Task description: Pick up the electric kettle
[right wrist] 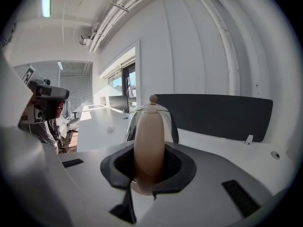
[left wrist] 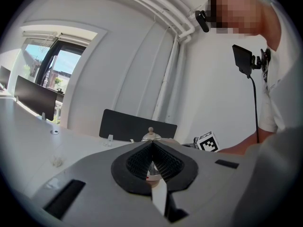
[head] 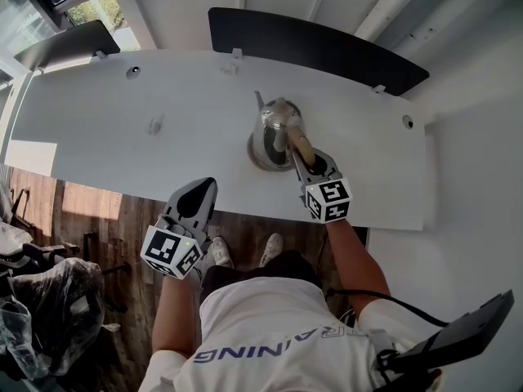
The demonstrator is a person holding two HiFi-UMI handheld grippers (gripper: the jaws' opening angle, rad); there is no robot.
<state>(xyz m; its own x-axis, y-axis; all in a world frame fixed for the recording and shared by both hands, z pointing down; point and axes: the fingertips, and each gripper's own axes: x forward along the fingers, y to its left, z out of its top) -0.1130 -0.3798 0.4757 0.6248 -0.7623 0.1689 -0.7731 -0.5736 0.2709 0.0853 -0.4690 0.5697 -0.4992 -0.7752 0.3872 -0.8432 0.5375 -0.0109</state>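
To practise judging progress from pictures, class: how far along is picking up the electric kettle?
Done: the right hand-held gripper is shut on the pale handle of the kettle. In hand: the lift itself; the head view does not settle whether the kettle has left the white table. Left: raising it clearly off. The left hand-held gripper, jaws together and empty, hangs at the table's near edge.
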